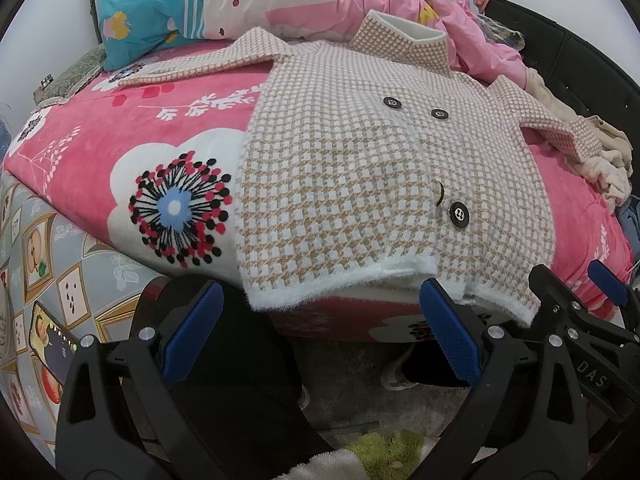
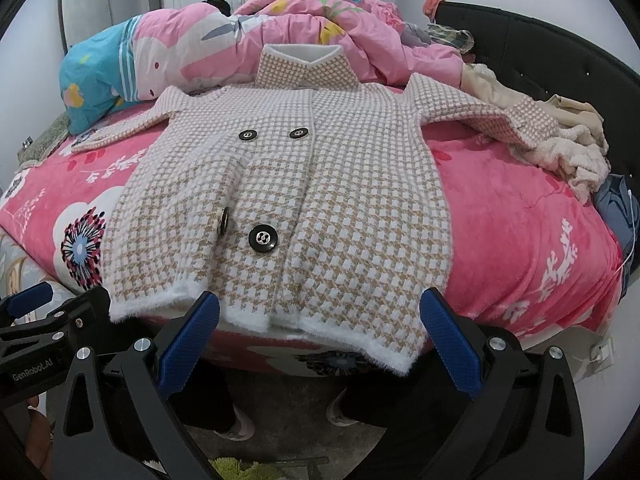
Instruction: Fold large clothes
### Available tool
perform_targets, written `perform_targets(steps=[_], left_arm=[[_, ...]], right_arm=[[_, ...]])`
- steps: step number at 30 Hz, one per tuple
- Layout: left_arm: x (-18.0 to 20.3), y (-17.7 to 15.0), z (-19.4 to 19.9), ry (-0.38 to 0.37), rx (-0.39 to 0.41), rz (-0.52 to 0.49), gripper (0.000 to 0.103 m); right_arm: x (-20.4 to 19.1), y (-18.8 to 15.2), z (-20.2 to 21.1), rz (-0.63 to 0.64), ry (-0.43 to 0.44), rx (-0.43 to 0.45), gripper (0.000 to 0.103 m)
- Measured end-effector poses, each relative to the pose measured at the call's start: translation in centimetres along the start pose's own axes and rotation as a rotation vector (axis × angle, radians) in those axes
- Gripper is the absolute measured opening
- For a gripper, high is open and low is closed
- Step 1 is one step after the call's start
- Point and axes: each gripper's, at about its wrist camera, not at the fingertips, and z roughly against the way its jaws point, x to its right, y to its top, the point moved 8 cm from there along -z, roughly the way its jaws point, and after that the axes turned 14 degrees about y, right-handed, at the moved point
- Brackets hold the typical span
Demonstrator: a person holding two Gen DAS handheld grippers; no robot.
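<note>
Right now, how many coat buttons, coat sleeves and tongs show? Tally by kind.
Black buttons on the houndstooth coat: 4
Sleeves spread out: 2
Tongs, both open: 2 (left tongs, right tongs)
Total: 8

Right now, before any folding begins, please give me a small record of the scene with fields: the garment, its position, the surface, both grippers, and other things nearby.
garment: checked coat, beige and white, black buttons
position: spread flat, front up, collar far, white hem at near bed edge, sleeves out to the sides
surface: pink floral blanket
left gripper: open, empty, below hem
right gripper: open, empty, below hem
nearby: pink quilt behind collar; cream clothes at right sleeve
</note>
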Motion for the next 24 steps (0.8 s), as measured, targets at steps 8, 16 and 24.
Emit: perform_targets(steps=[8,16,24], left_arm=[[-0.04,0.0,0.1,-0.002,0.003,0.002,0.095],[-0.11,0.16,0.12,-0.003,0.002,0.002,0.095],[-0.23,0.31,0.14,-0.004,0.001,0.004,0.095]], right_arm=[[-0.06,0.04,0.07,0.001,0.0,0.001,0.098],[-0.3,0.39,0.05,0.004,-0.002,0.002,0.098],[-0.33,0.51,0.01,0.005,-0.004,0.001,0.098]])
